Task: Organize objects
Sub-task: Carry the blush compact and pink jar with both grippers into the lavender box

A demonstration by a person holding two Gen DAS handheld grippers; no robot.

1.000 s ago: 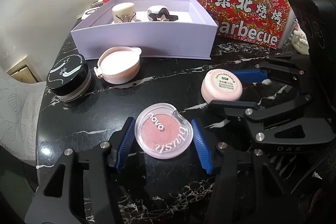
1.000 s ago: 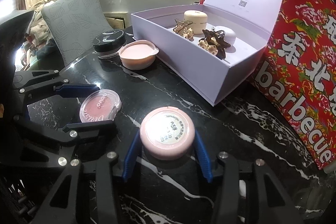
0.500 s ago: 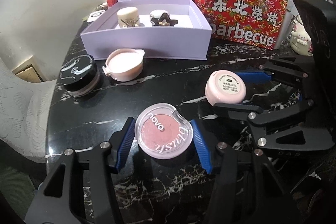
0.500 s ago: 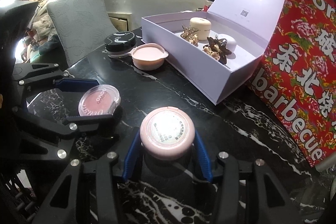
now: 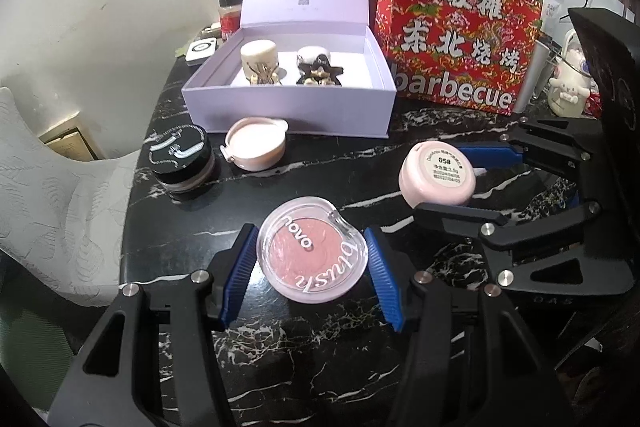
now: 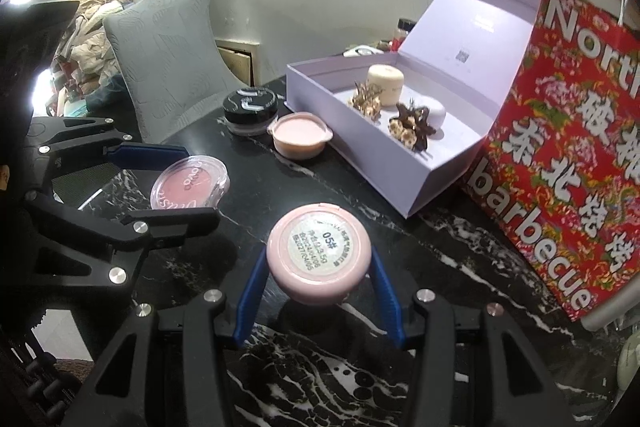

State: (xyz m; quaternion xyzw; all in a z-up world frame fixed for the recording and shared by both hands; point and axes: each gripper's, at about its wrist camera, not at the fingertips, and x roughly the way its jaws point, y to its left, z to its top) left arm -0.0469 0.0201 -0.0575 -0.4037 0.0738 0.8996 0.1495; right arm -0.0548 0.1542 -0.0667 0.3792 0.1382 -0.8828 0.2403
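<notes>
Both angled down: left gripper [image 5: 311, 267] clamps blush compact [image 5: 312, 251], right gripper [image 6: 318, 273] clamps pink jar [image 6: 318, 251]; both lifted since earlier, table [image 5: 320, 367] farther below.

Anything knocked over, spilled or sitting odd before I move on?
Only one thing: the pink jar in the right gripper is upside down, batch label up. No spills; the box sits square.

1. Blush compact [image 5: 311, 259]: clear lid, pink pan, held flat above the table.
2. Pink jar [image 6: 318, 254]: round, label up, lifted.
3. Box [image 5: 288, 107]: lilac, open, holding a cream jar and hair clips.
</notes>
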